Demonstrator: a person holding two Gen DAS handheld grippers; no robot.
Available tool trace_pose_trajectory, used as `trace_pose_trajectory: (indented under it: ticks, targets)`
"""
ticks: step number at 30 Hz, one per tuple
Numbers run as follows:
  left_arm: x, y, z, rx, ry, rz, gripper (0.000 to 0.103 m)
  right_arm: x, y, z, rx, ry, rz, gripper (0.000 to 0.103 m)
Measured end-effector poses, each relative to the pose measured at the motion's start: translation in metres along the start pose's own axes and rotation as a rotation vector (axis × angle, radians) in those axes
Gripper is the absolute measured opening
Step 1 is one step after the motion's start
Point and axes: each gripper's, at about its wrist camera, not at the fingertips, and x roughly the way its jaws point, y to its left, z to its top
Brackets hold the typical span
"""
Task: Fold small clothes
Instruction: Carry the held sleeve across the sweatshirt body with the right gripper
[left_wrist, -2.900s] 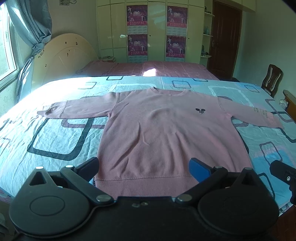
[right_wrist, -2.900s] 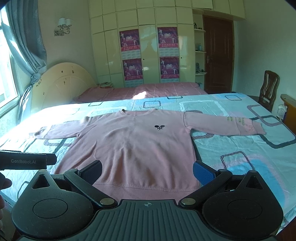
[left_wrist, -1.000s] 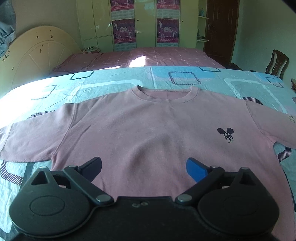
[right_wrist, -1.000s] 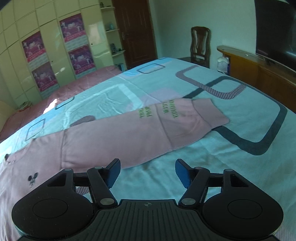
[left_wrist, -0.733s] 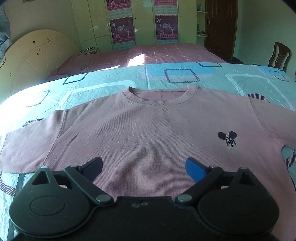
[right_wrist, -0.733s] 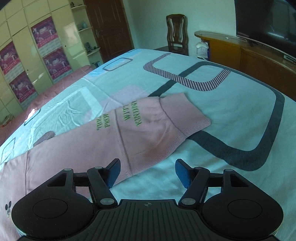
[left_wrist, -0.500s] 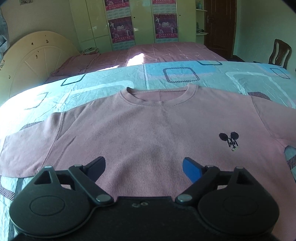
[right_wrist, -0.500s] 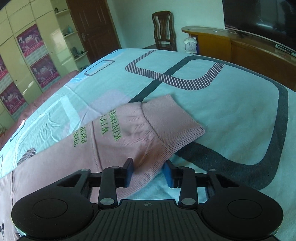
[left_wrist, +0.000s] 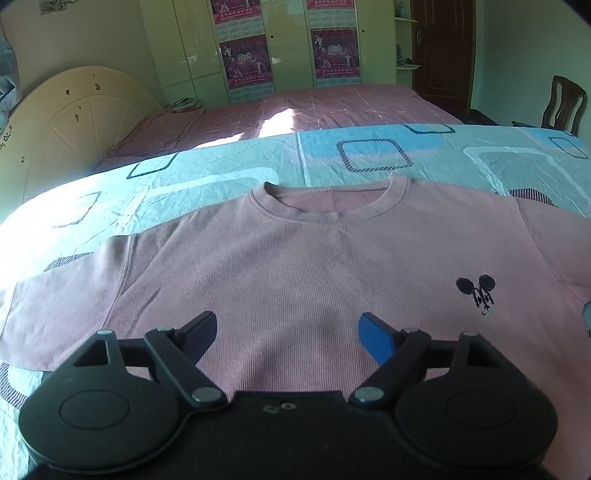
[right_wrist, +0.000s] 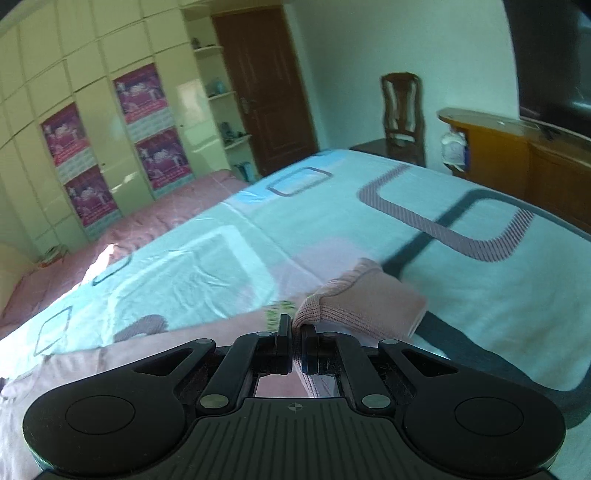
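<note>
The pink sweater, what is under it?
The pink sweater lies flat on a light blue bedspread with dark square outlines. The bedspread shows all around it; the part beneath the sweater is covered.

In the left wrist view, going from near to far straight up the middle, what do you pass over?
left gripper → pink sweatshirt → its neckline → blue patterned bedspread → pink bed → wardrobe with posters
</note>
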Motion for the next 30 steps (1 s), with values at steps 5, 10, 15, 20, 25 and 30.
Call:
trace_pose_trajectory:
  ticks: [5,10,15,20,25,30]
  targets:
    - [0.004,0.025,0.004,-0.05,-0.015,-0.007,0.083,-0.004,0.102,-0.013,-0.122,0.006,0.185,0.004]
    - [0.008,0.053,0.003,-0.07,-0.016,-0.028,0.083,0.001,0.209,-0.06,-0.241,0.102,0.366,0.003]
    - [0.013,0.068,0.002,-0.071,-0.025,-0.043,0.083,0.008,0.275,-0.122,-0.319,0.257,0.484,0.004]
    - [0.015,0.063,0.001,-0.047,-0.023,-0.103,0.085,-0.002,0.281,-0.145,-0.385,0.326,0.51,0.056]
    - [0.012,0.027,-0.002,0.038,-0.033,-0.223,0.088,-0.027,0.252,-0.132,-0.344,0.294,0.489,0.07]
    - [0.011,-0.031,-0.014,0.193,-0.052,-0.337,0.081,-0.041,0.198,-0.115,-0.302,0.249,0.32,0.07]
